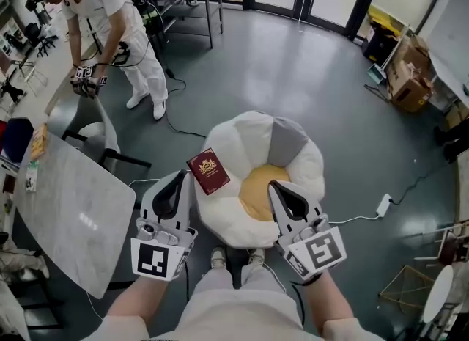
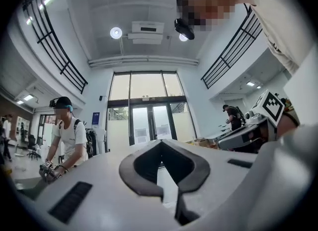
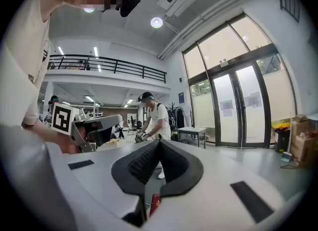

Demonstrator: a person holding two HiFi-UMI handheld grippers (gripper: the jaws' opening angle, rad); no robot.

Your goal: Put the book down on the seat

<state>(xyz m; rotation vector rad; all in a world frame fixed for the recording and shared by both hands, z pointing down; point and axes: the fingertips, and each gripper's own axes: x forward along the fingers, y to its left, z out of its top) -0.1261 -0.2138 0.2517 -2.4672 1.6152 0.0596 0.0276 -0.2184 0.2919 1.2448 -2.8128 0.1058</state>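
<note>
- Left gripper (image 1: 180, 178): jaws clenched tip to tip, nothing between them. It points level toward the glass doors (image 2: 149, 123).
- Right gripper (image 1: 277, 188): jaws closed together and empty. A sliver of the book (image 3: 155, 206) shows through the slit below its tips.
- Book (image 1: 208, 171): dark red with a gold crest, lying flat and cover up. It is on the seat's near-left lobe, below and just ahead of the left gripper's tips, and left of the right gripper. Neither gripper touches it.
- Seat (image 1: 293, 152): a round, petal-lobed cushion in white and grey with a yellow centre. It lies under and ahead of both grippers, on the floor.
- Floor (image 1: 308, 75): smooth grey-green with a slight sheen. A cable (image 1: 352, 218) trails right of the right gripper.
- Table (image 1: 69, 200): a grey slab left of the left gripper, with a chair (image 1: 91, 130) beyond it.
- Person (image 1: 110, 9): in white, far ahead-left, bent over with grippers in hand.
- Boxes (image 1: 407, 75): cardboard, far ahead-right by the wall.
</note>
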